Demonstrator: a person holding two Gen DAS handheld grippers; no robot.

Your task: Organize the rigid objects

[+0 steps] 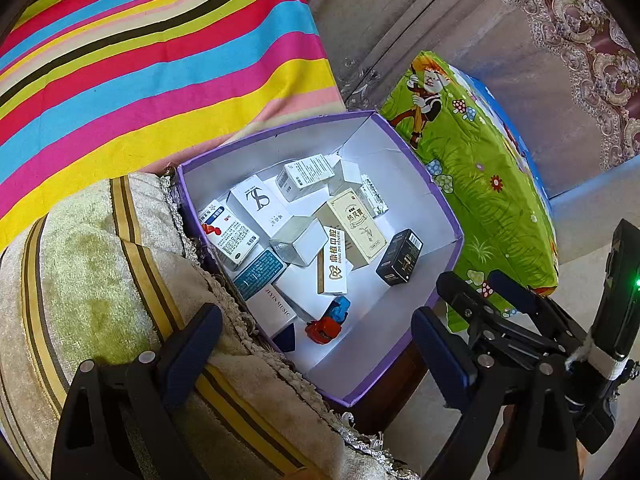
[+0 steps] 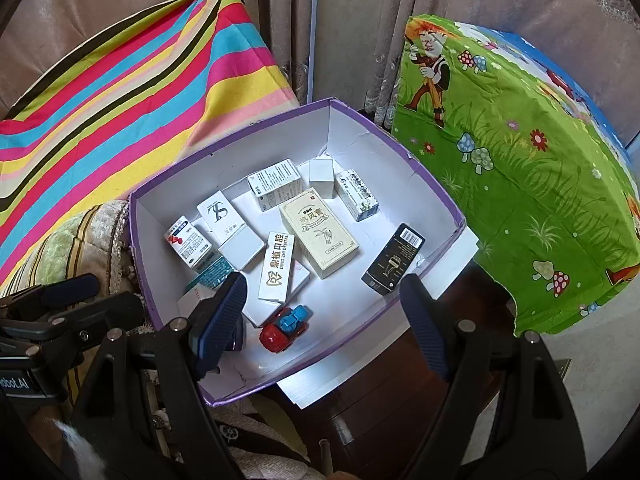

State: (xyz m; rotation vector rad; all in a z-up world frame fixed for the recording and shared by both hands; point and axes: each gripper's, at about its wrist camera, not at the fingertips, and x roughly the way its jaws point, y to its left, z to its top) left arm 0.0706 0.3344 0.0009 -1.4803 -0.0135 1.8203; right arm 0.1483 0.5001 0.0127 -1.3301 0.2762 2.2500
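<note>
A purple box (image 1: 400, 148) (image 2: 360, 148) with a white inside holds several small cartons. Among them are a cream carton (image 1: 354, 226) (image 2: 318, 232), a black carton (image 1: 400, 256) (image 2: 394, 258), a white dental carton (image 1: 334, 260) (image 2: 277, 266) and a white carton with a TS logo (image 1: 260, 204) (image 2: 220, 214). A red and blue toy car (image 1: 326, 322) (image 2: 286, 326) lies by the near wall. My left gripper (image 1: 316, 356) hovers open above the box's near left corner. My right gripper (image 2: 324, 320) (image 1: 486, 288) hangs open over the near edge, holding nothing.
A bright striped cloth (image 1: 140, 60) (image 2: 120, 100) lies behind the box on the left, and a green cartoon cloth (image 1: 480, 160) (image 2: 520, 160) covers something on the right. A beige striped cushion (image 1: 100, 260) touches the box's left side. Dark wood (image 2: 380, 400) shows under the box.
</note>
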